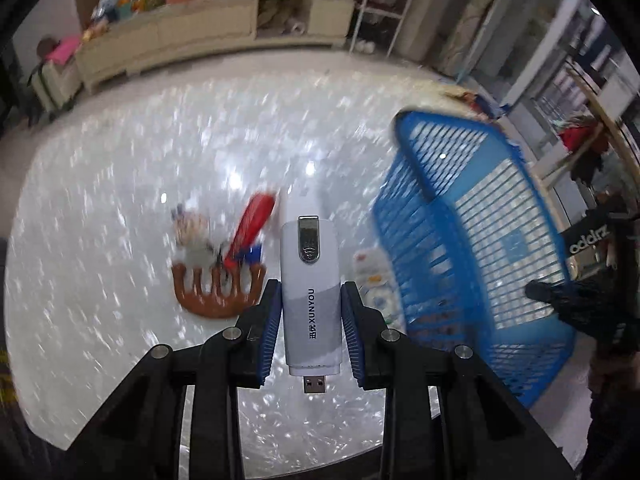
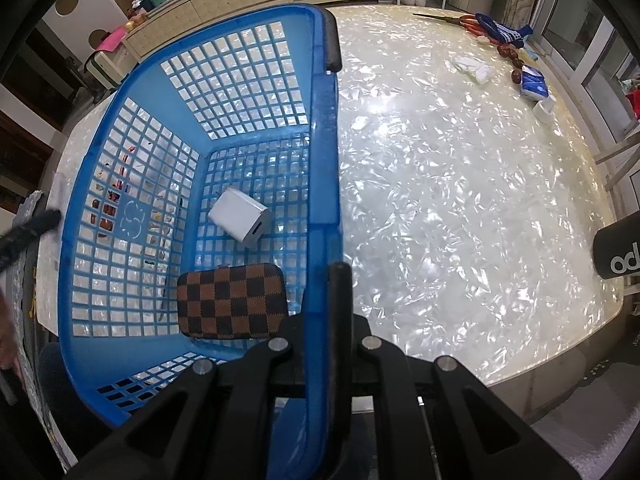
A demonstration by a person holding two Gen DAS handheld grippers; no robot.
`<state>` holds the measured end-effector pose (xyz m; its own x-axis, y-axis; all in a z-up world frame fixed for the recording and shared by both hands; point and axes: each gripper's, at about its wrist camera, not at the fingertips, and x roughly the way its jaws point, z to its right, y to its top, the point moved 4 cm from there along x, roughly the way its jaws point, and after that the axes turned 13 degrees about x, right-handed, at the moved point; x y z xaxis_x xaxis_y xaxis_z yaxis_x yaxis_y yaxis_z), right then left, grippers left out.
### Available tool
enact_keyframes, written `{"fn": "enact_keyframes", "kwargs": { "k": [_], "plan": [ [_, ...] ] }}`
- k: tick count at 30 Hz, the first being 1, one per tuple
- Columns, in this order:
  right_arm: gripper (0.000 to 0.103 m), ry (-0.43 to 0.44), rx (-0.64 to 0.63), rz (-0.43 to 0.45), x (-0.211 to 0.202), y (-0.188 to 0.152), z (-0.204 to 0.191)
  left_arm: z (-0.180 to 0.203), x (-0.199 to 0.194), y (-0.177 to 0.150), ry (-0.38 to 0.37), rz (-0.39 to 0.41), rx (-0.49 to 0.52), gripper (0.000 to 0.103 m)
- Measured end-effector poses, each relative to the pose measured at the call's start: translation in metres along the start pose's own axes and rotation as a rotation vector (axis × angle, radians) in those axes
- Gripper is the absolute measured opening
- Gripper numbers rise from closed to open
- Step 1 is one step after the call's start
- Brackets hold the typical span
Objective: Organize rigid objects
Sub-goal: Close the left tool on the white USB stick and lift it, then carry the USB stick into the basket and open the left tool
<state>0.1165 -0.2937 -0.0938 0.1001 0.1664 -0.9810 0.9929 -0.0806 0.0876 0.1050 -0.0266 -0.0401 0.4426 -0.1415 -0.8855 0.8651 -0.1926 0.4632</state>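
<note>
**Dongle gripped, basket rim clamped**

Left wrist view: the left gripper (image 1: pixel 311 312) pinches a white dongle (image 1: pixel 310 292) above the table (image 1: pixel 100 208), its USB plug toward the camera. A brown comb (image 1: pixel 218 292) lies beyond; the basket (image 1: pixel 472 240) sits right.

Right wrist view: the right gripper (image 2: pixel 328 320) is pressed onto the basket's (image 2: pixel 320 160) rim. Inside lie a charger (image 2: pixel 239 217) and checkered case (image 2: pixel 232 300).

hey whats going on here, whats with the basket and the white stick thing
A person with a gripper in each hand is tidying small items off a pearly table into a blue basket. The left gripper is clamped on a white XUNYOU USB dongle, held above the table beside the basket. The right gripper grips the basket's rim. A white charger cube and a brown checkered case already lie inside. A brown comb and a red item remain on the table.
</note>
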Motion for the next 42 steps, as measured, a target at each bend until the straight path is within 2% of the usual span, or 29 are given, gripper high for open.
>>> {"fn": "enact_keyframes", "kwargs": {
  "k": [4, 8, 11, 18, 25, 28, 36, 38, 42],
  "plan": [
    [0.007, -0.002, 0.001, 0.000, 0.000, -0.001, -0.001, 0.018, -0.021, 0.024, -0.020, 0.062, 0.066, 0.033],
    [0.007, 0.003, 0.005, 0.001, 0.000, 0.000, 0.000, 0.053, -0.037, 0.043, -0.117, 0.106, 0.160, 0.033],
    [0.007, 0.013, 0.008, 0.002, -0.001, 0.000, 0.001, 0.080, -0.034, 0.052, -0.156, 0.107, 0.230, 0.033],
    [0.007, 0.027, 0.006, 0.003, -0.001, 0.001, 0.002, 0.129, 0.002, 0.060, -0.221, 0.056, 0.342, 0.033],
    [0.007, 0.045, -0.002, 0.003, -0.001, 0.001, 0.003, 0.144, 0.042, 0.062, -0.260, 0.005, 0.354, 0.033],
    [0.007, 0.046, 0.000, 0.003, 0.000, 0.002, 0.003, 0.152, 0.059, 0.061, -0.284, -0.026, 0.389, 0.033],
    [0.007, 0.057, 0.000, 0.000, 0.000, 0.004, 0.005, 0.170, 0.103, 0.059, -0.266, -0.158, 0.470, 0.033],
    [0.007, 0.057, -0.001, 0.001, 0.000, 0.004, 0.005, 0.170, 0.112, 0.059, -0.225, -0.196, 0.483, 0.033],
    [0.007, 0.052, -0.003, 0.001, 0.001, 0.006, 0.004, 0.171, 0.127, 0.056, -0.202, -0.239, 0.503, 0.033]
  ]
}}
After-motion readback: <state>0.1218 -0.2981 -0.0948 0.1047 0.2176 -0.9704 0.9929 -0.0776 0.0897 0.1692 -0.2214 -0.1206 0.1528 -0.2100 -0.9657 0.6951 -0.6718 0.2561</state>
